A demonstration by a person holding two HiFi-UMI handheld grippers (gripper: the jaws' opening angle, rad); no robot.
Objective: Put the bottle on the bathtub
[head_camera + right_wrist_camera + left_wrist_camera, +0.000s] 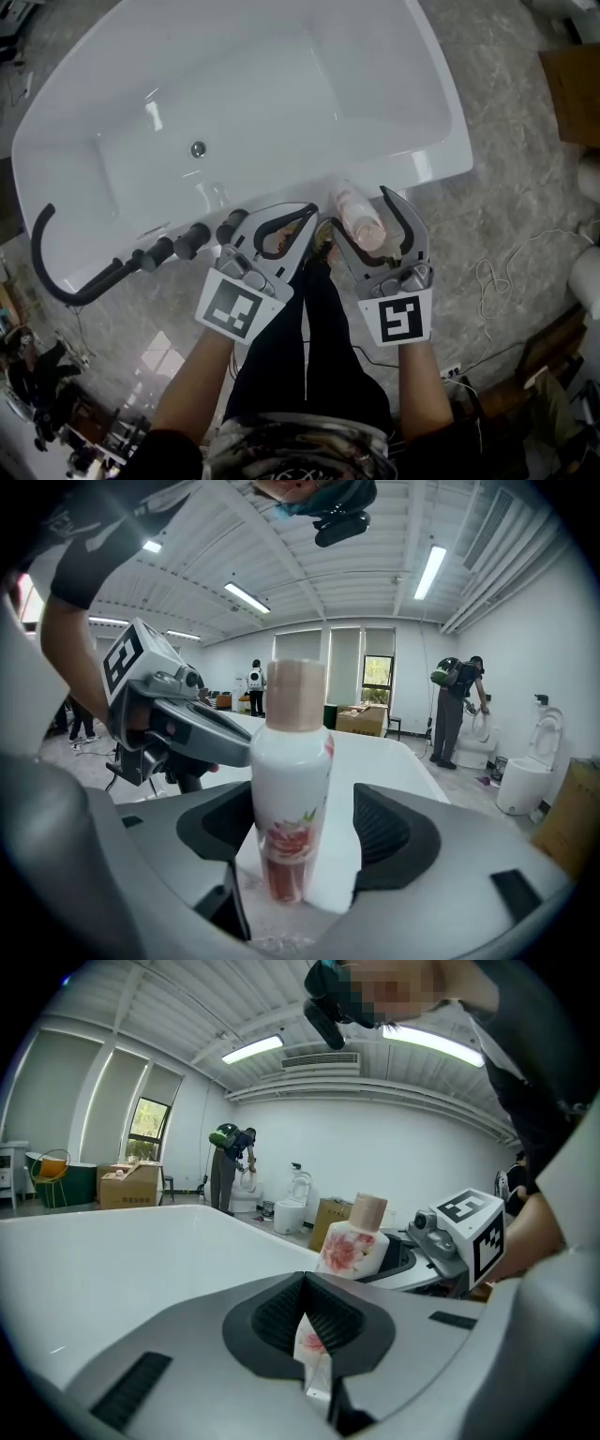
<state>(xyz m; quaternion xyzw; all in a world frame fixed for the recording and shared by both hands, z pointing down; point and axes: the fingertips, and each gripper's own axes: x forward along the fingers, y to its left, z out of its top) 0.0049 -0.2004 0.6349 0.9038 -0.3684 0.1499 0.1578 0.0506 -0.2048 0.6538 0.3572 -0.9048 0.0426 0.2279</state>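
My right claw sits with its jaws apart around the bottle. In the right gripper view the bottle stands upright between the pads. It is close against the left pad, with a clear gap to the right one. It is white with a red flower print and a tan cap, and its base rests on the near rim of the bathtub.

My left claw is just beside it, jaws together at the tips and nothing held. In the left gripper view the claw is over the white rim, and the bottle shows beyond it. Black taps stand on the rim to the left.
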